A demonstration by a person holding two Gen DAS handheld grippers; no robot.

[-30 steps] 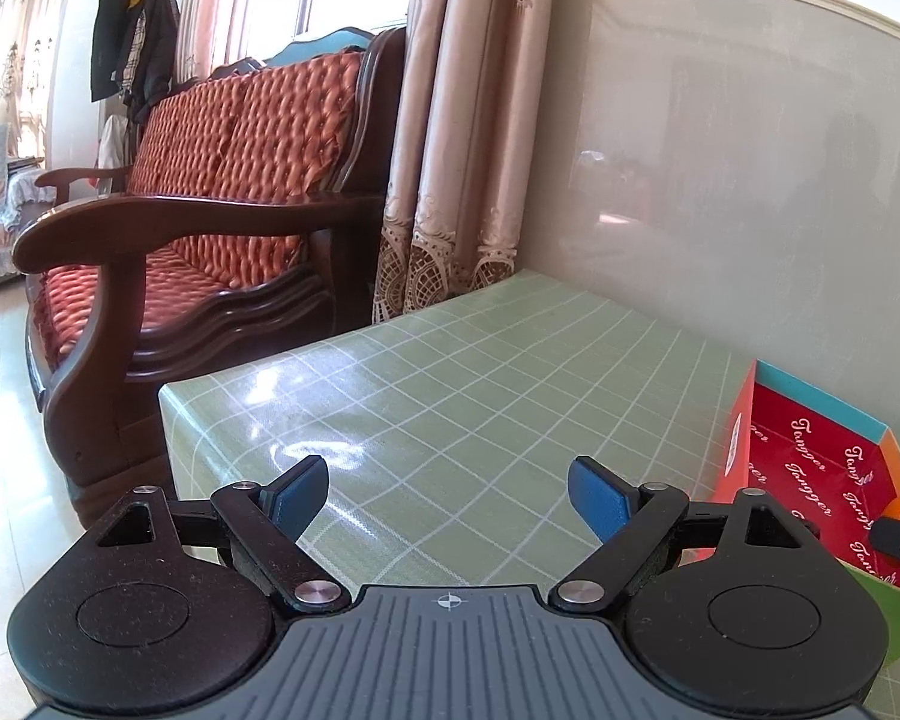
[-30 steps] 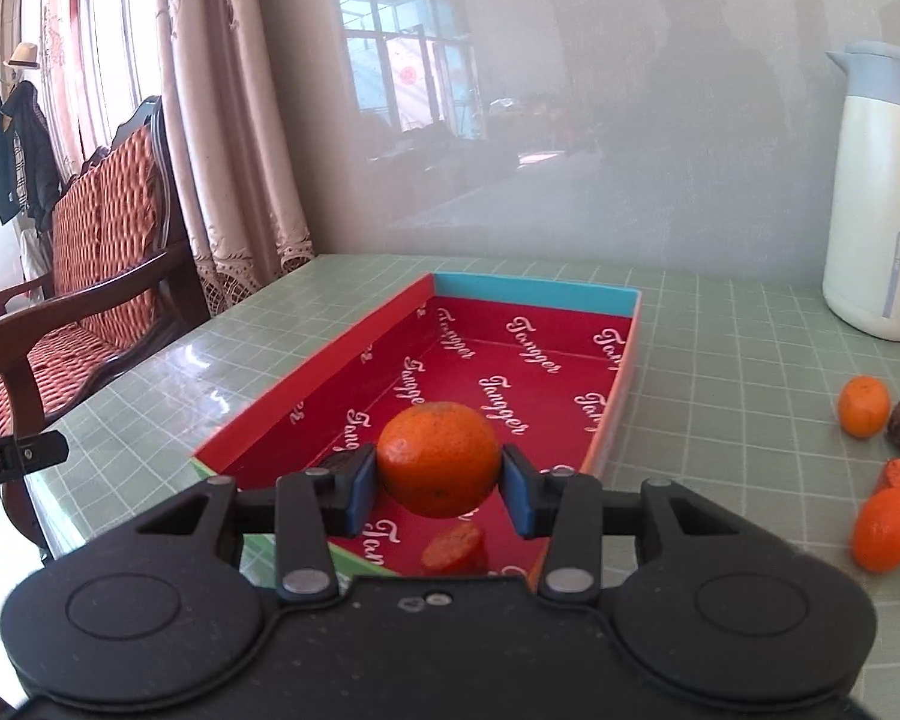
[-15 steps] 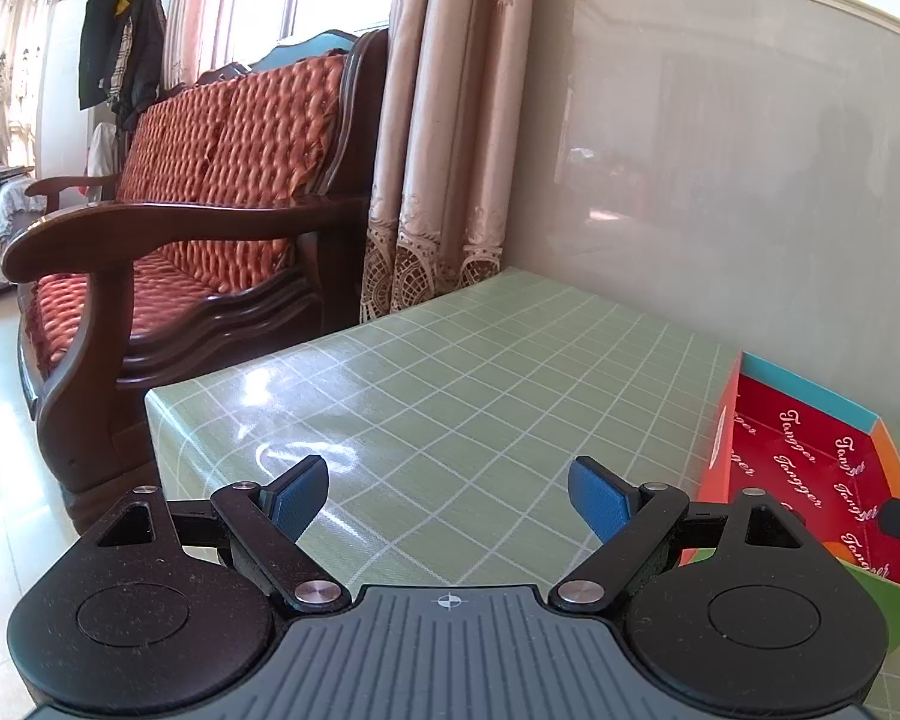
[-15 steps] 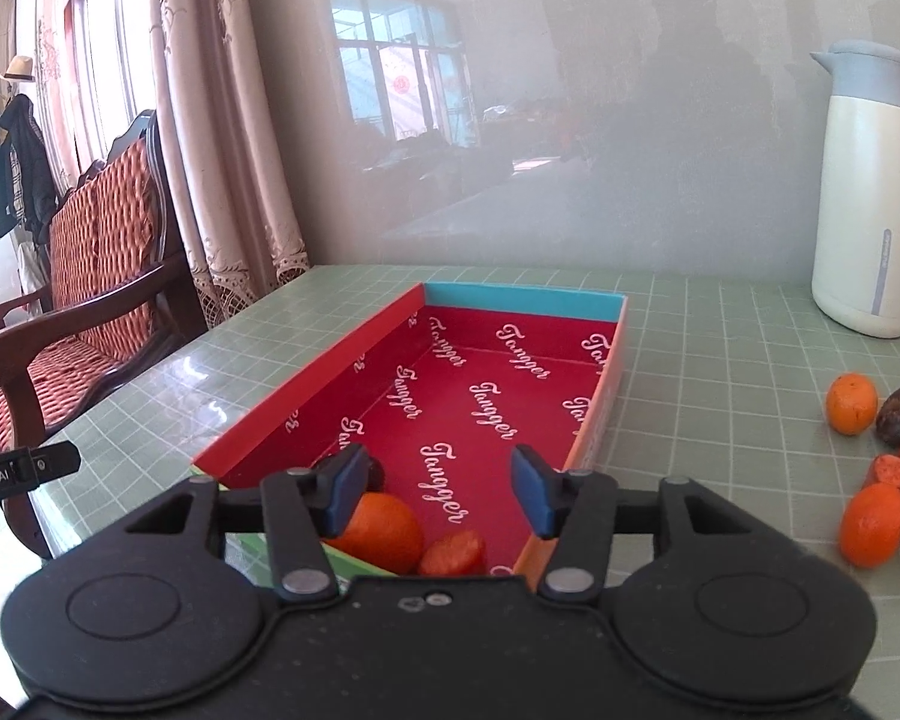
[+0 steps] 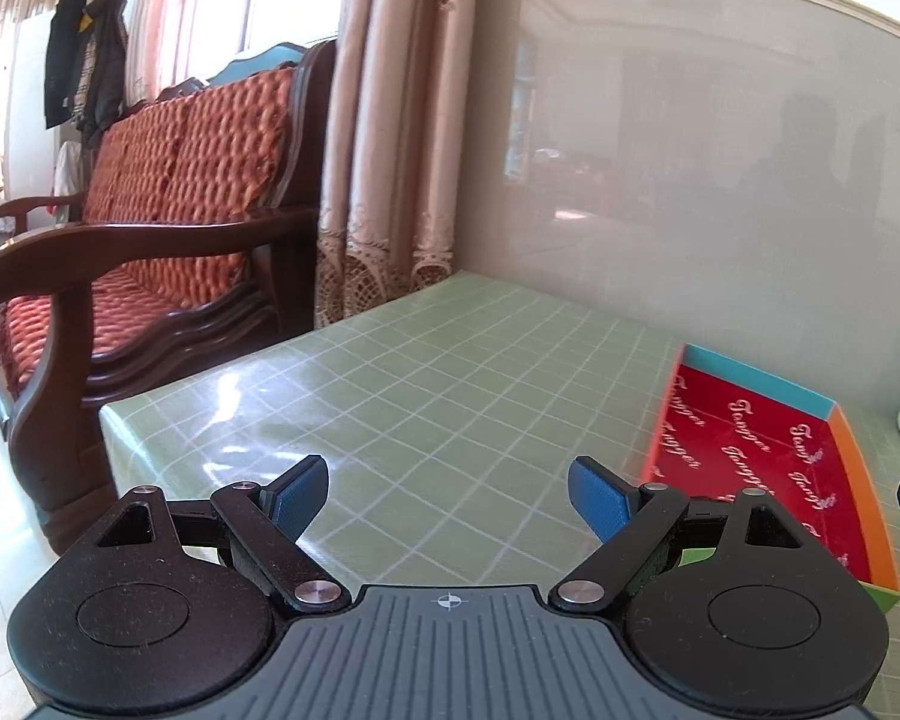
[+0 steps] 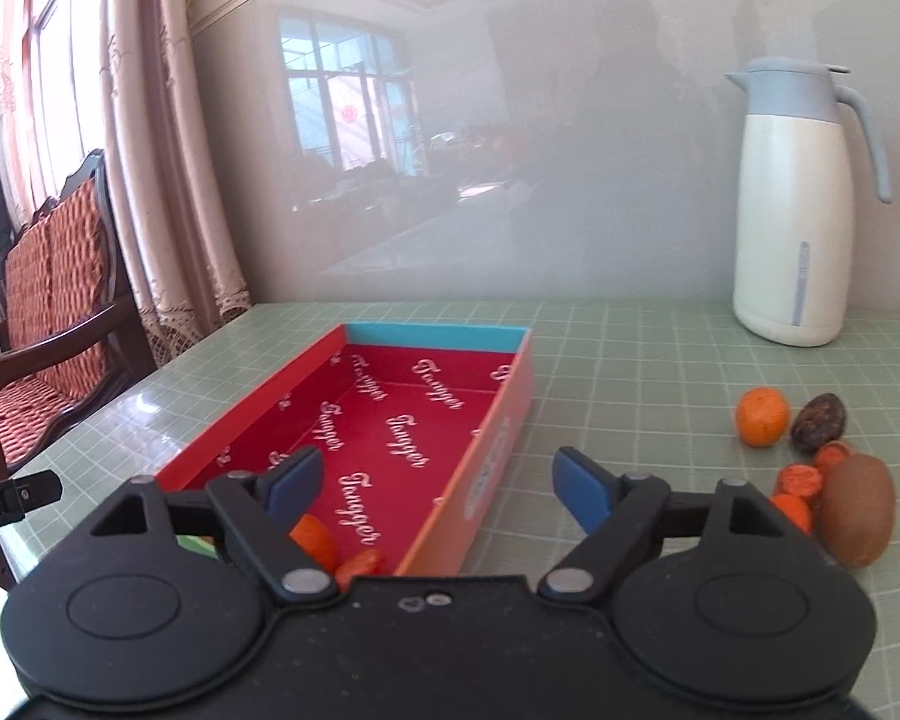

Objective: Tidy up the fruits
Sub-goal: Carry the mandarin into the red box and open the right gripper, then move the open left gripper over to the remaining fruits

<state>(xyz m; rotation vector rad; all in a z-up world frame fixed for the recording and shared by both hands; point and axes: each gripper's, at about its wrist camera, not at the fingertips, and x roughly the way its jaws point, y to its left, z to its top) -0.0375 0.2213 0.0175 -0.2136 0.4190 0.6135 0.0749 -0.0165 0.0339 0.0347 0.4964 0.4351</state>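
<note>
My right gripper (image 6: 435,489) has just been opening, nothing between its fingers now. The orange (image 6: 315,540) lies in the box (image 6: 498,450), half hidden behind my left finger. My left gripper (image 5: 449,495) gapes empty over the table (image 5: 426,396); the box is cut off there.

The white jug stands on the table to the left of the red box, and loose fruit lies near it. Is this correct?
One detail is wrong. In the right wrist view, the white jug stands on the table to the right of the red box, not the left. The loose fruit does lie near it.
</note>
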